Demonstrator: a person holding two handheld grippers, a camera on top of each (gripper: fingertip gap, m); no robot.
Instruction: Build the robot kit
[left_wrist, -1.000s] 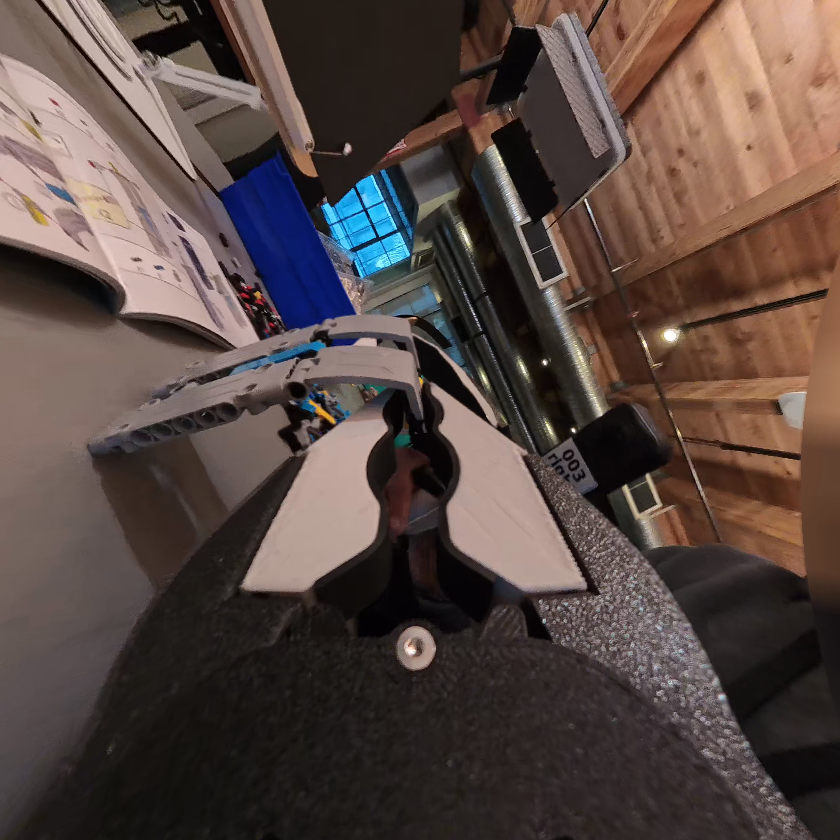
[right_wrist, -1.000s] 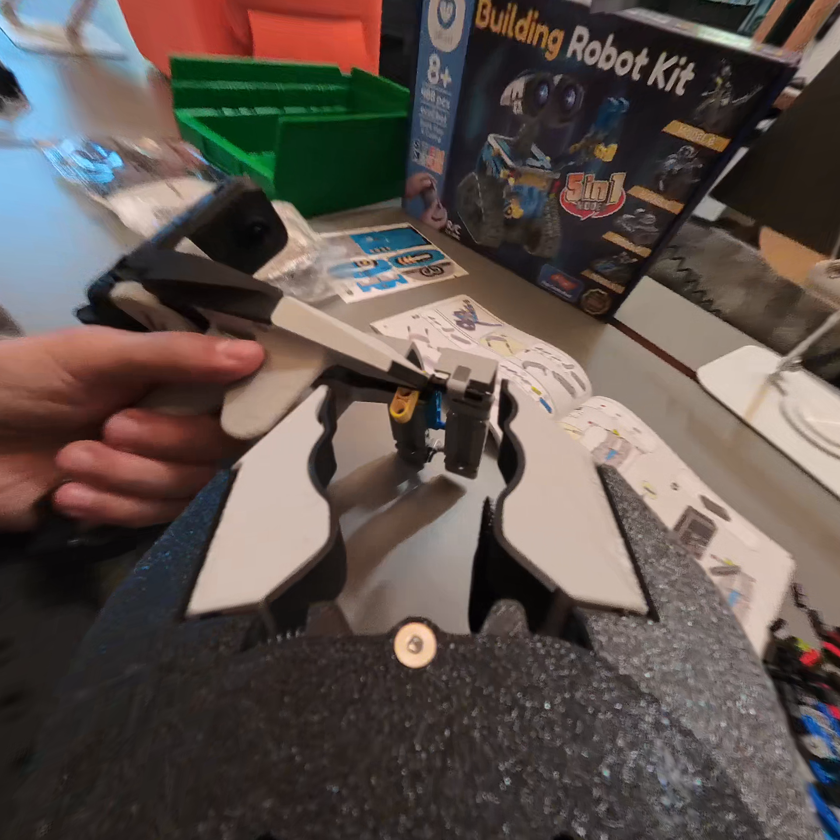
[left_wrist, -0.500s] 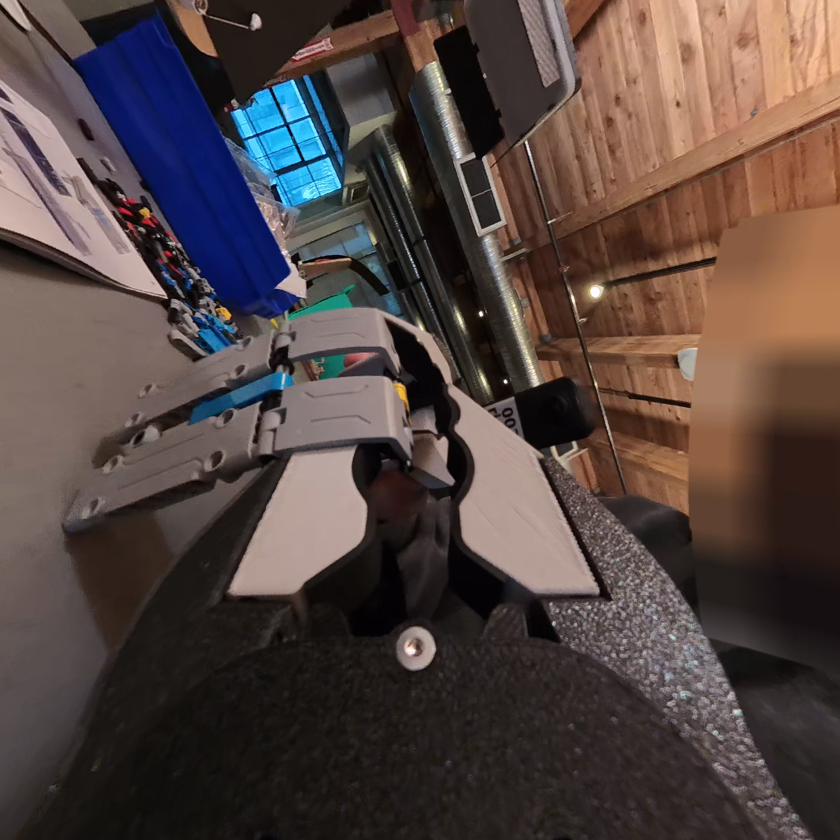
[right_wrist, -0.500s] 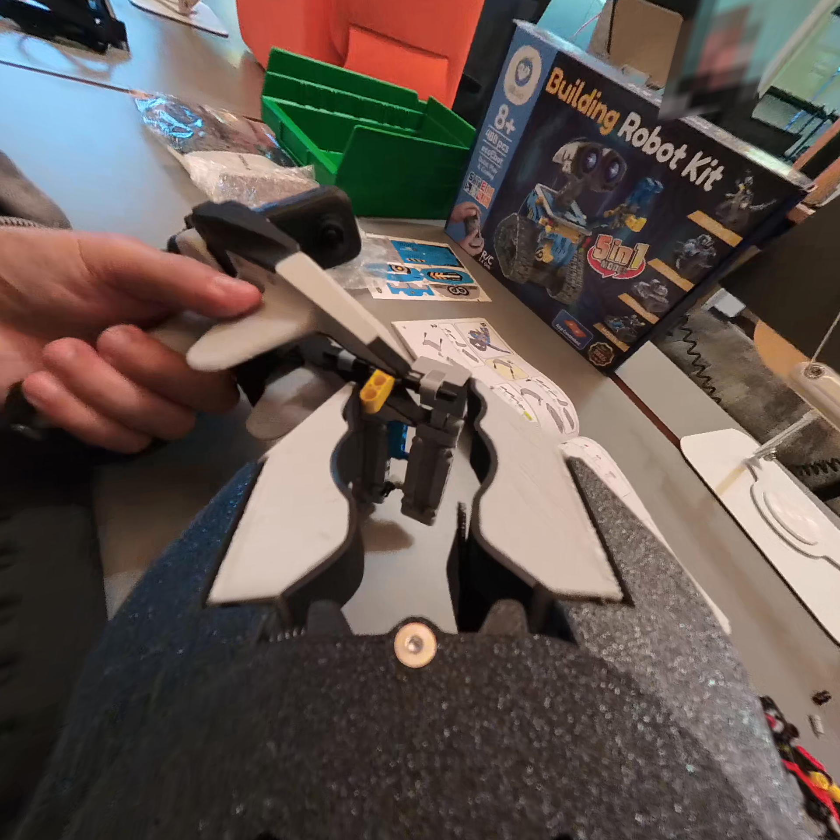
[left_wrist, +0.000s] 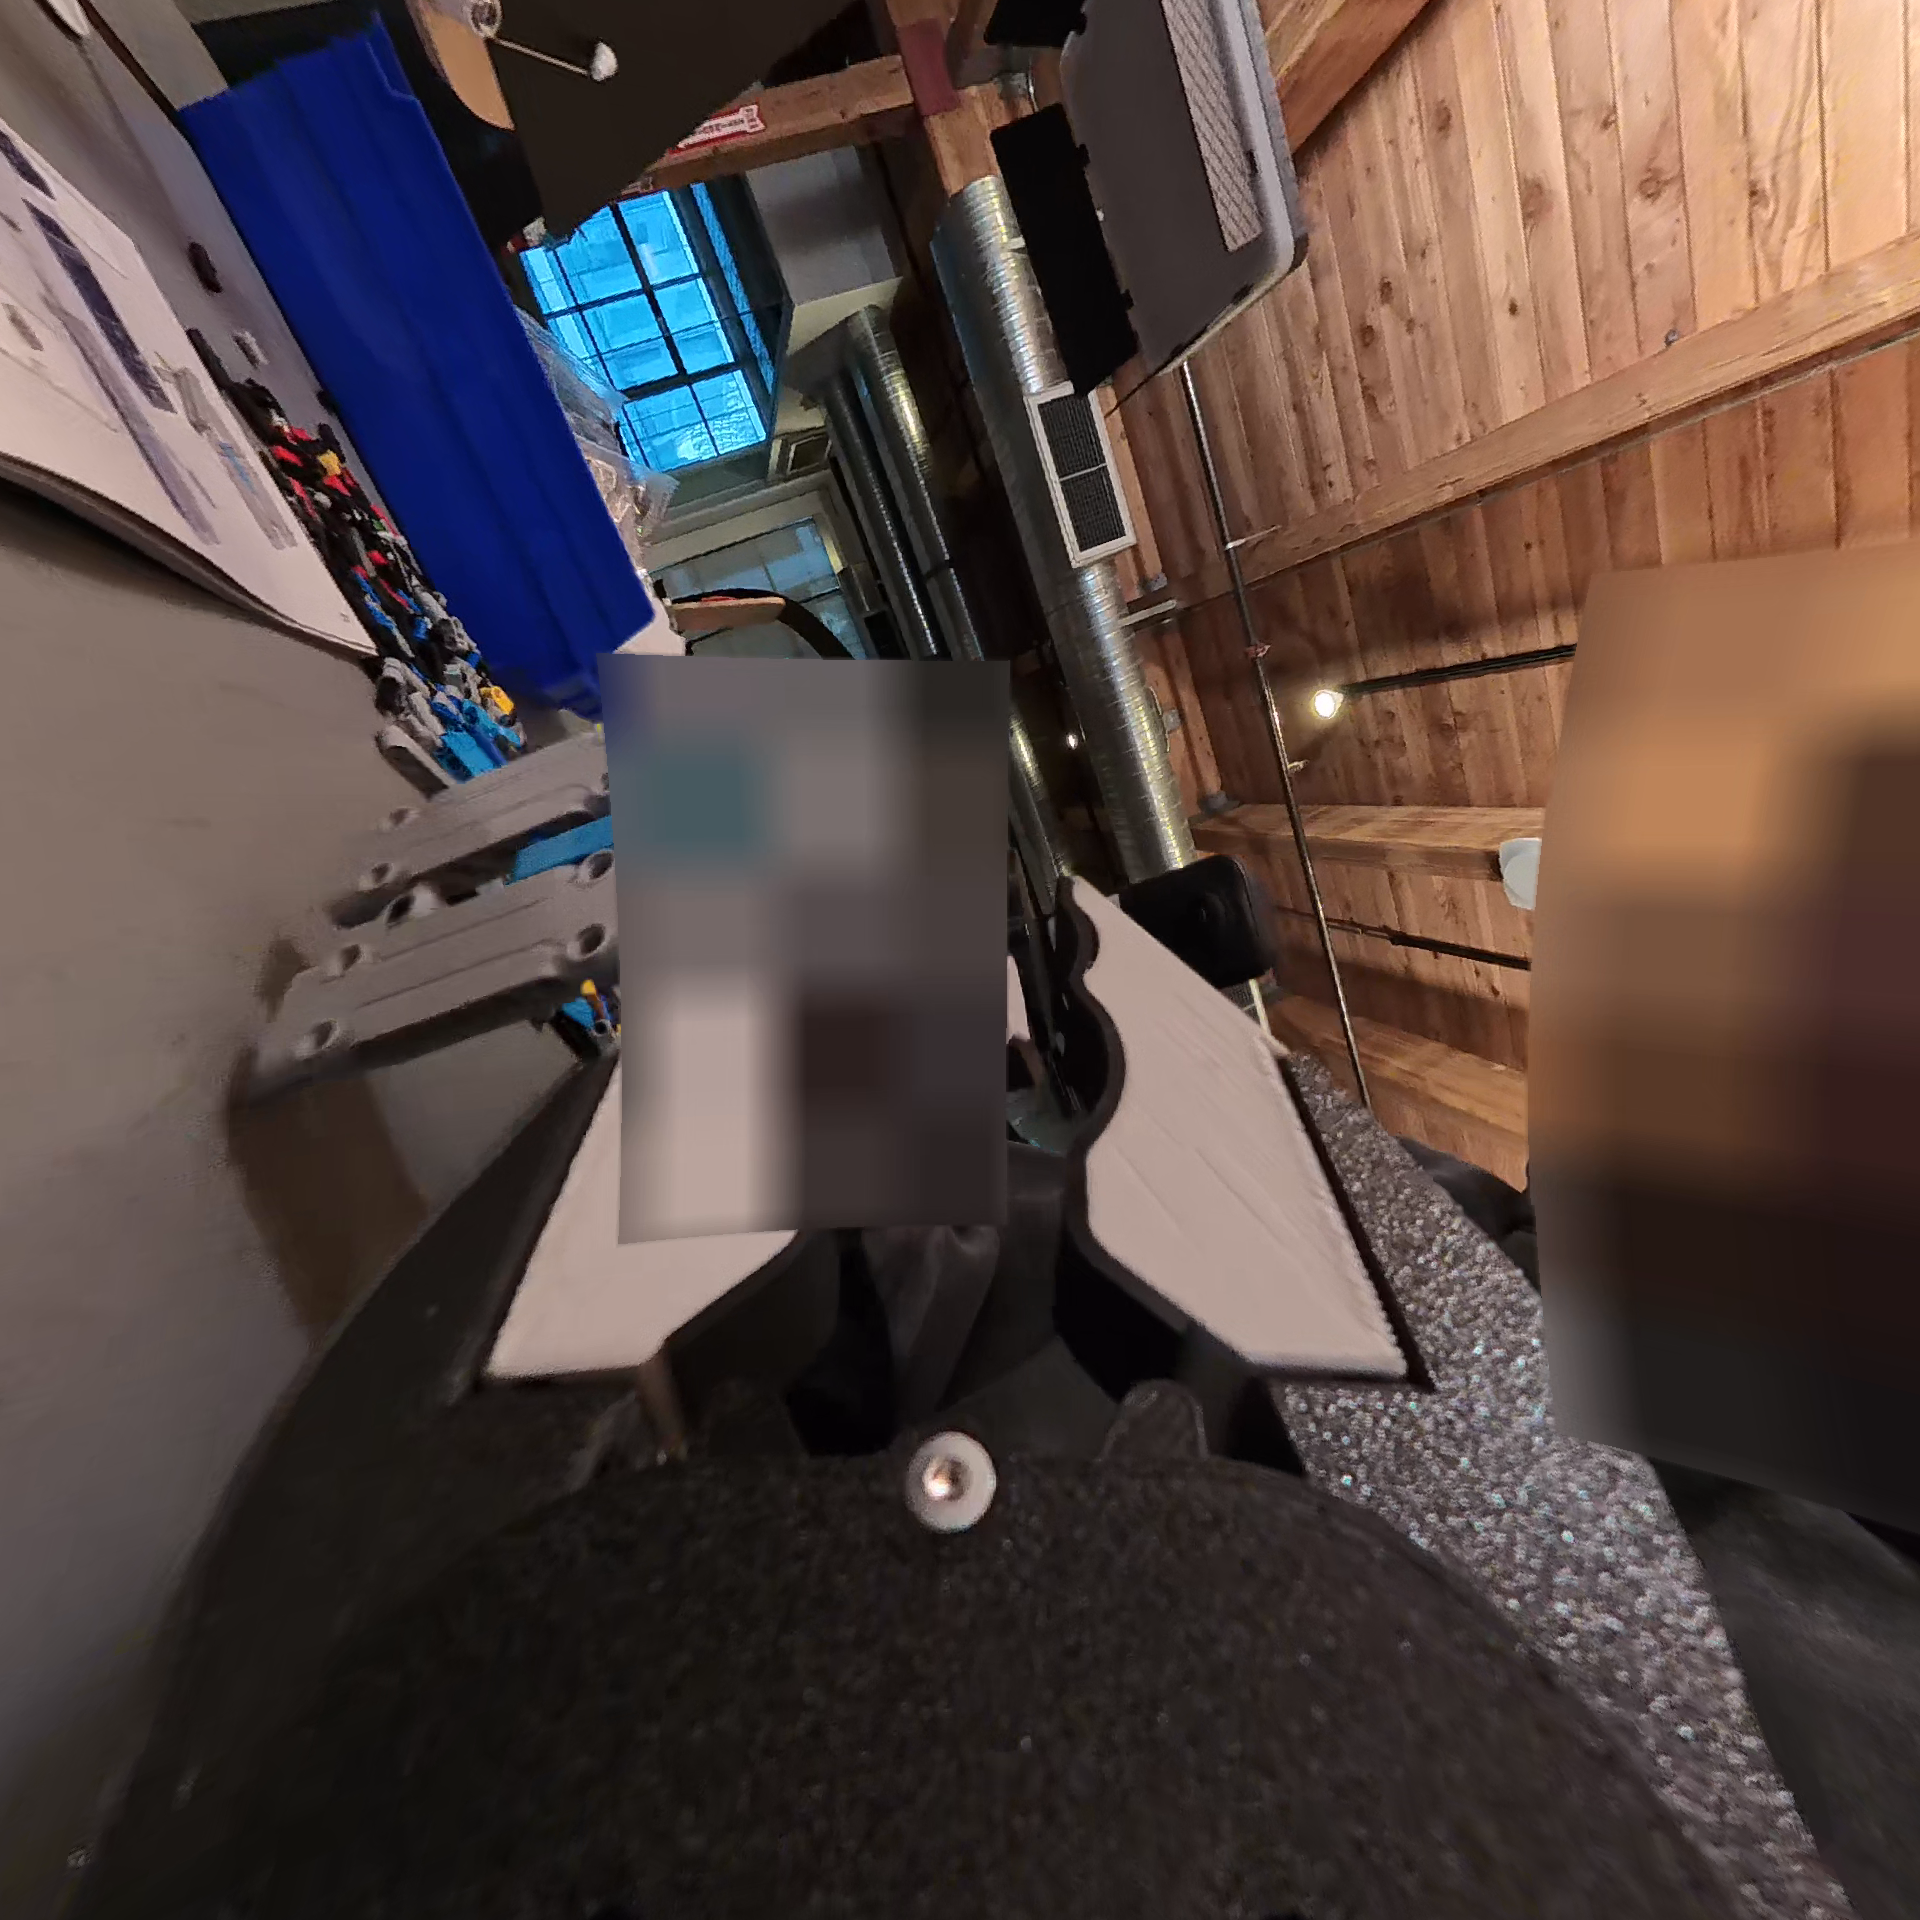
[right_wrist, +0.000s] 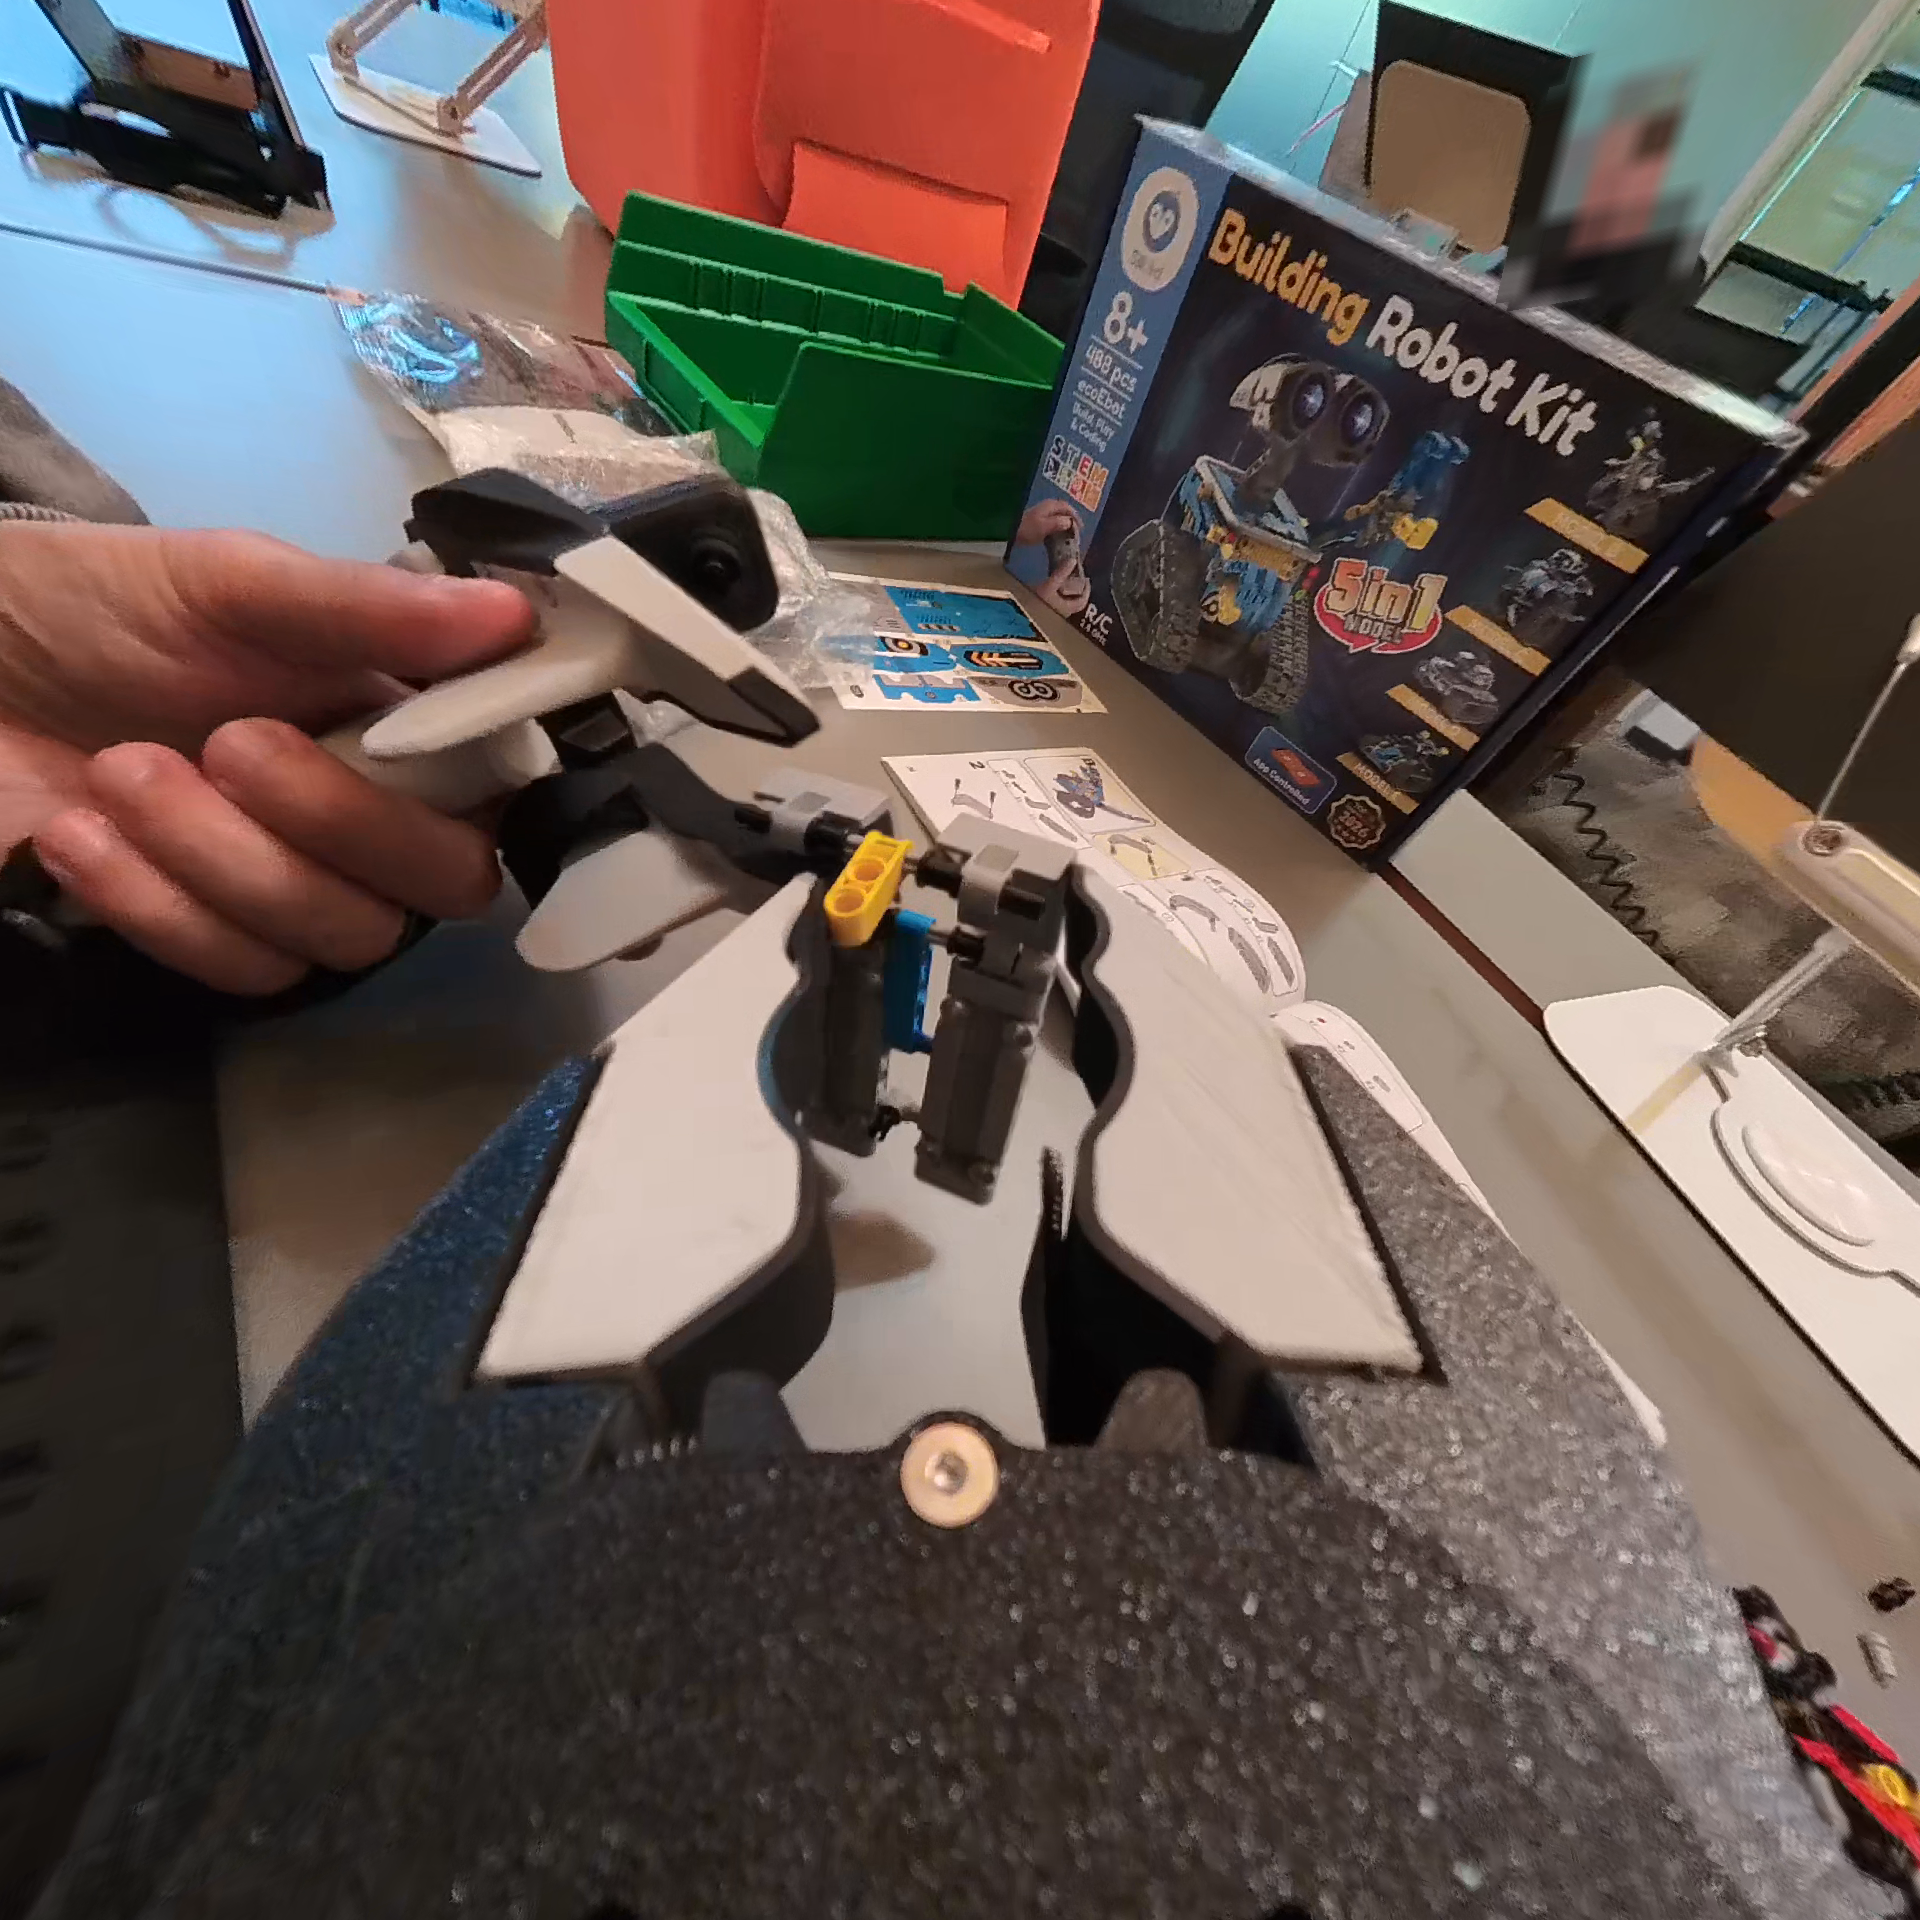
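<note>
right gripper (right_wrist: 935, 904): fingers pressed in on the grey brick assembly (right_wrist: 977, 1039) from both sides; I read this as a pinch at its top end.
left gripper (right_wrist: 779, 779): seen from the right wrist view, tips parted. The lower one is at the assembly's side connector and the upper one is clear of it. Its own view is masked at the tips.
assembly location: off the table (right_wrist: 260, 395), hanging between my right fingers.
build state: two grey arms joined by black pins, with a yellow connector and a blue piece between them.
unused stock: loose pieces (left_wrist: 416, 644) heaped by the blue bin (left_wrist: 416, 343).
reference: instruction booklet (right_wrist: 1143, 862) open, kit box (right_wrist: 1351, 520) standing behind it.
</note>
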